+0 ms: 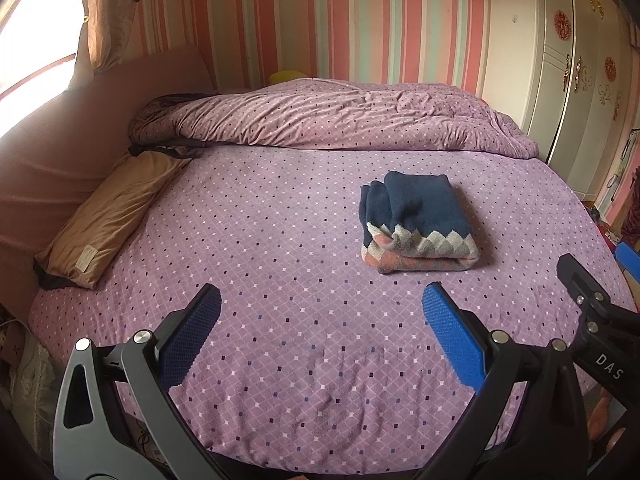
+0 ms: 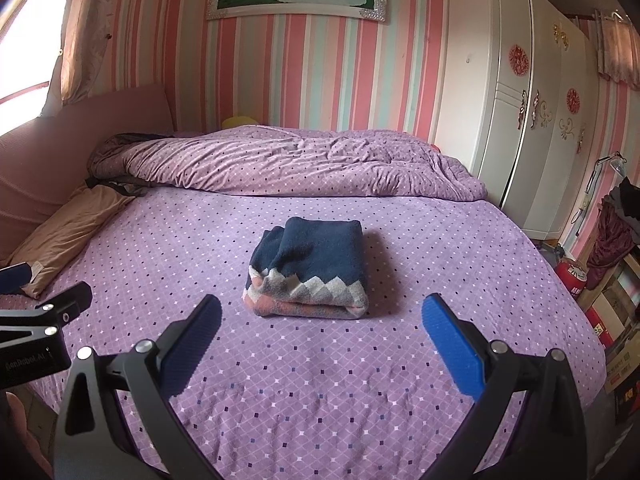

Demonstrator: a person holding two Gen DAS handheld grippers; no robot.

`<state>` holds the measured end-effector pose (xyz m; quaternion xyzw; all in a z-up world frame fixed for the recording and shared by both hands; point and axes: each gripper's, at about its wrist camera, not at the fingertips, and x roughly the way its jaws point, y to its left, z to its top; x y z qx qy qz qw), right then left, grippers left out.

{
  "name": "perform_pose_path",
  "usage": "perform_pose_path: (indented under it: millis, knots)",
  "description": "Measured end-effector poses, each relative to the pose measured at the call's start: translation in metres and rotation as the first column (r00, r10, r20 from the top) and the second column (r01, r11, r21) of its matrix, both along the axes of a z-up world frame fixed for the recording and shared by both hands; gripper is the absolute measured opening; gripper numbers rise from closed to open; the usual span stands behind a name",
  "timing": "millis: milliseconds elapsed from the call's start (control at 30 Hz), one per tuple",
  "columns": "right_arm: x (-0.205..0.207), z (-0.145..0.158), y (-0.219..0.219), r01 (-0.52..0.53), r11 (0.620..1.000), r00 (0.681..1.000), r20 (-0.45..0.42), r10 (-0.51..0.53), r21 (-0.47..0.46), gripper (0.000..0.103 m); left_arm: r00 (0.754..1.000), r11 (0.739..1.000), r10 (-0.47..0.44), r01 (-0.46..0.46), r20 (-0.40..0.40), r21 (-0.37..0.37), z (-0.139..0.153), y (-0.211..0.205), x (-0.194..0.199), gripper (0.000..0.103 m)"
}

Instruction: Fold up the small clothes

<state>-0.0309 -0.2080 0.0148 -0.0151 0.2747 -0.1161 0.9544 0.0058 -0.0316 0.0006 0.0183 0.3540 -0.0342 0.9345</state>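
The big bed point(image 2: 360, 400) fills most of both views. A purple dotted sheet covers it. Along the bed's far edge lies a bunched-up blanket point(image 2: 300, 160) with the same dots. A tan pillow point(image 1: 108, 216) rests by the left edge, next to the headboard. A white wardrobe point(image 2: 520, 120) stands past the far right corner.

The sweater point(image 2: 312, 268) sits near the middle of the bed, a bit toward the right side. It is dark blue with a gray and pink zigzag band. It is already a small, thick, tidy bundle, so the folding looks done for this piece.

The left gripper point(image 1: 322, 308) is spread wide and holds nothing. It hangs over the near edge of the bed, well apart from the sweater. The right gripper point(image 2: 322, 312) is spread wide too and is empty. The sweater lies just beyond its tips, not touching them.

The next move is probably to set this bundle aside or fetch another piece. No other loose clothes can be seen on the bed.

There are no boxes, baskets or bins on the bed, so nothing is inside anything here.
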Motion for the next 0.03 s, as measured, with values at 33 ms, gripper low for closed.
perform_pose_path:
  millis: [33]
  knots:
    - [-0.0006, 0.0009, -0.0003, 0.001, 1.000, 1.000, 0.001, -0.001, 0.002, 0.101, 1.000, 1.000, 0.000, 0.000, 0.002, 0.001, 0.0000, -0.0003, -0.0005, 0.100]
